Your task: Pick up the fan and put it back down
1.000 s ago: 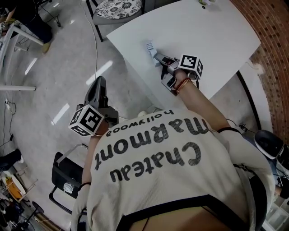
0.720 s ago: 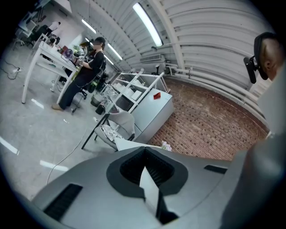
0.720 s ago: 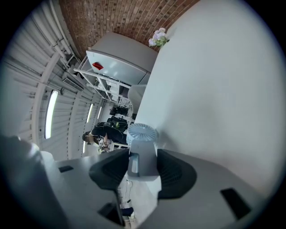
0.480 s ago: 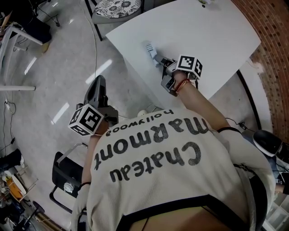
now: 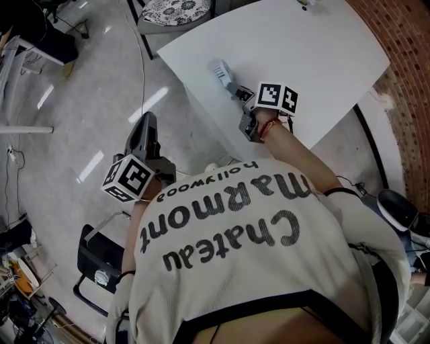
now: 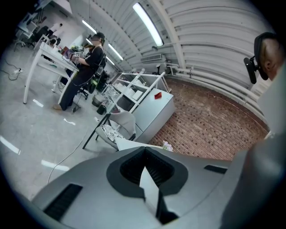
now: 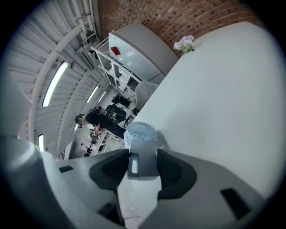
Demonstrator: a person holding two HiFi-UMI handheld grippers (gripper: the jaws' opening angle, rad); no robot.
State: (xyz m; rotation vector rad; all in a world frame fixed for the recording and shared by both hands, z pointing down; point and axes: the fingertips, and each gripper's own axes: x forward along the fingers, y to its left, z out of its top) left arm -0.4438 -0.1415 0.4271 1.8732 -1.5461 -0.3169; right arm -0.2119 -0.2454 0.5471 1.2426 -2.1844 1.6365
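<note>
A small hand fan [image 5: 221,70] with a pale blue round head [image 7: 140,131] and a grey handle [image 7: 142,157] is near the left edge of the white table [image 5: 316,54]. My right gripper [image 5: 236,90] is shut on the handle, the pads pressing on both sides of it [image 7: 142,164]. The fan's head points away from me; I cannot tell whether it touches the tabletop. My left gripper [image 5: 146,123] hangs off the table over the grey floor, jaws together with nothing held [image 6: 145,172].
A chair with a patterned cushion [image 5: 176,10] stands past the table's far left corner. A cable [image 5: 141,54] runs over the floor. A brick wall [image 5: 406,67] bounds the right. Small flowers [image 7: 185,43] sit at the table's far edge. A person [image 6: 85,67] stands at a distant desk.
My right gripper has rolled about its own line with the fan in it, so its marker cube now shows two faces. The left gripper has stayed still.
</note>
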